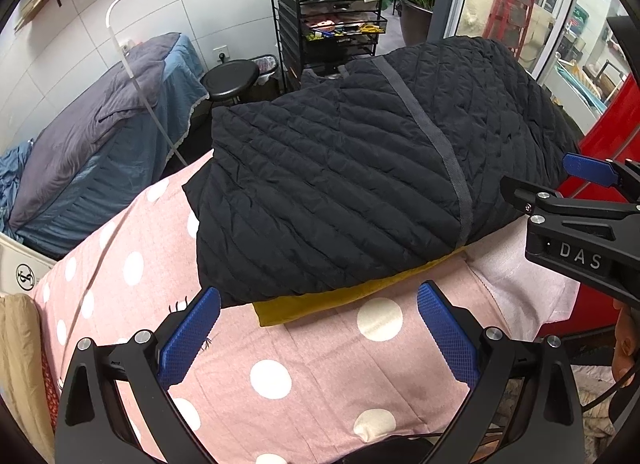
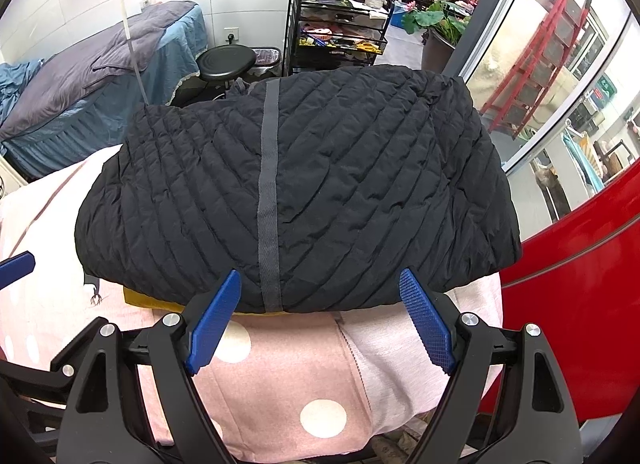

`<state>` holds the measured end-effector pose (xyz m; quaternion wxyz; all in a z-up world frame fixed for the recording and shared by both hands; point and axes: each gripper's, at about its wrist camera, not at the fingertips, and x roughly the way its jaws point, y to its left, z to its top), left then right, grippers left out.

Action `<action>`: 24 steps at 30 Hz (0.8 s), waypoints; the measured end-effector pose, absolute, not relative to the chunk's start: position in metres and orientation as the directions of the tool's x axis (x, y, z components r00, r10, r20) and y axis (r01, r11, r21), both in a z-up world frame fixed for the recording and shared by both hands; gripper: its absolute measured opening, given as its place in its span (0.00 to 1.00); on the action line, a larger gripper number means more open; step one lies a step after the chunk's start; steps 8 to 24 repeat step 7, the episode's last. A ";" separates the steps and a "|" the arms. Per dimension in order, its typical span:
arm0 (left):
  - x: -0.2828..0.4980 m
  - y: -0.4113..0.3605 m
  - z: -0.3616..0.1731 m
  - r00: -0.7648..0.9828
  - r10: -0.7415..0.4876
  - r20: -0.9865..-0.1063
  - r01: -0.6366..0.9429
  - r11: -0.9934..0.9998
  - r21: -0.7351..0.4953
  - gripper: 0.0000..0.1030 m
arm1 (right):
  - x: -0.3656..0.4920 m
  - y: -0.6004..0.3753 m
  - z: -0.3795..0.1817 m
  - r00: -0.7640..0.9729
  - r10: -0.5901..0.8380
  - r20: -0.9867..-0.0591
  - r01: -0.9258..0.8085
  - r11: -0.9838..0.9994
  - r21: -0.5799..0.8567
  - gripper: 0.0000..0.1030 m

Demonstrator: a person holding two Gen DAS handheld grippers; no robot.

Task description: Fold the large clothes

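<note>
A black quilted jacket (image 1: 340, 184) (image 2: 304, 192) lies folded in a thick bundle on a pink polka-dot cloth (image 1: 280, 364) (image 2: 272, 364), a grey tape strip running down it. A mustard-yellow garment (image 1: 340, 300) (image 2: 136, 298) peeks out from under its near edge. My left gripper (image 1: 320, 304) hovers open just short of that near edge, nothing between its blue pads. My right gripper (image 2: 320, 288) is open too, its tips right at the jacket's near hem, holding nothing. The right gripper also shows at the right edge of the left wrist view (image 1: 588, 172).
A bed with grey and blue bedding (image 1: 92, 136) stands at the back left beside a white lamp (image 1: 132, 24). Behind the jacket are a black stool (image 1: 230, 78) and a black cart (image 1: 332, 20) carrying bottles. A red panel (image 2: 580, 284) and glass wall flank the right.
</note>
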<state>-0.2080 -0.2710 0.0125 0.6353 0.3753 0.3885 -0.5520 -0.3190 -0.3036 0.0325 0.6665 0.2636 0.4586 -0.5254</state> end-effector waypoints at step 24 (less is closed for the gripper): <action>-0.208 -0.270 0.012 0.077 -0.405 -0.911 0.994 0.105 0.038 0.94 | -0.319 -0.300 0.031 0.028 -0.456 -0.889 0.945 0.301 -0.125 0.79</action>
